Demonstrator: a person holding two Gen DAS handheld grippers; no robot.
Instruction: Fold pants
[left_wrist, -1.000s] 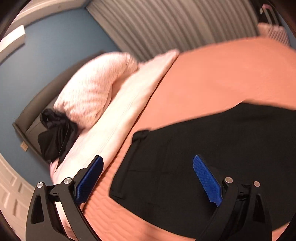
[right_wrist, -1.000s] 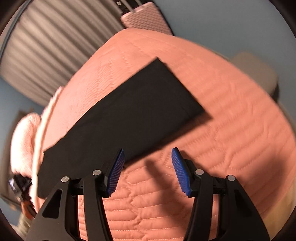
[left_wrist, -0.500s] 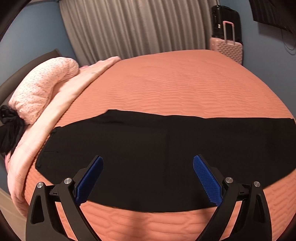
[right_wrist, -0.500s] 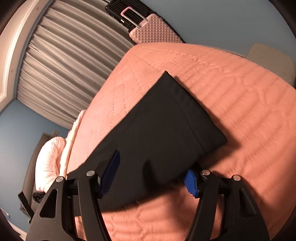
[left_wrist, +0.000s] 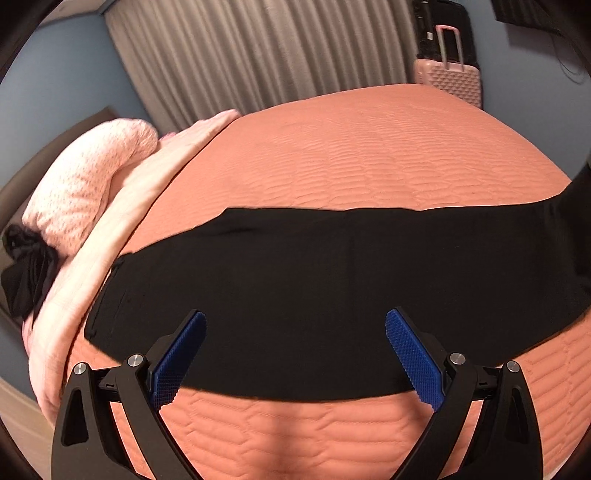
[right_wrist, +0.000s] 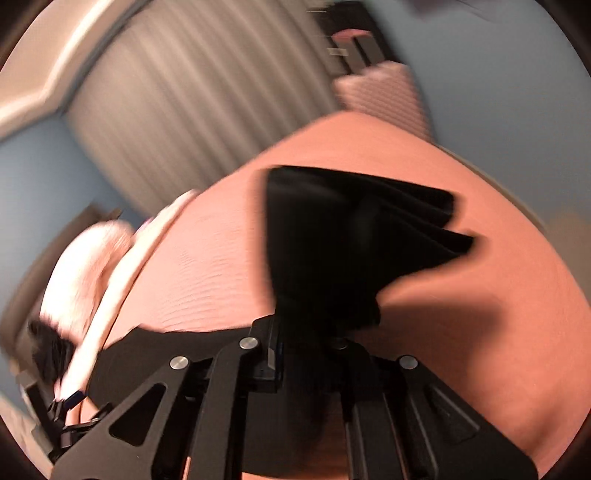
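Observation:
Black pants (left_wrist: 314, 280) lie folded lengthwise across an orange quilted bed (left_wrist: 369, 158). My left gripper (left_wrist: 295, 354) is open and empty, hovering over the pants' near edge around their middle. At the far right the leg end rises off the bed (left_wrist: 576, 192). In the blurred right wrist view, my right gripper (right_wrist: 306, 354) is shut on the leg end of the pants (right_wrist: 343, 240) and holds it lifted above the bed (right_wrist: 498, 295), the cloth fanning out ahead of the jaws.
Pink pillows (left_wrist: 85, 188) and a dark garment (left_wrist: 26, 273) lie at the bed's left end. A pink suitcase (left_wrist: 448, 79) stands by the grey curtain (left_wrist: 258, 55) behind the bed. The left gripper (right_wrist: 74, 410) shows at lower left in the right wrist view.
My right gripper closed on the leg end of the pants and lifted it off the bed. My left gripper swung from the waistband toward the middle of the pants and stayed open.

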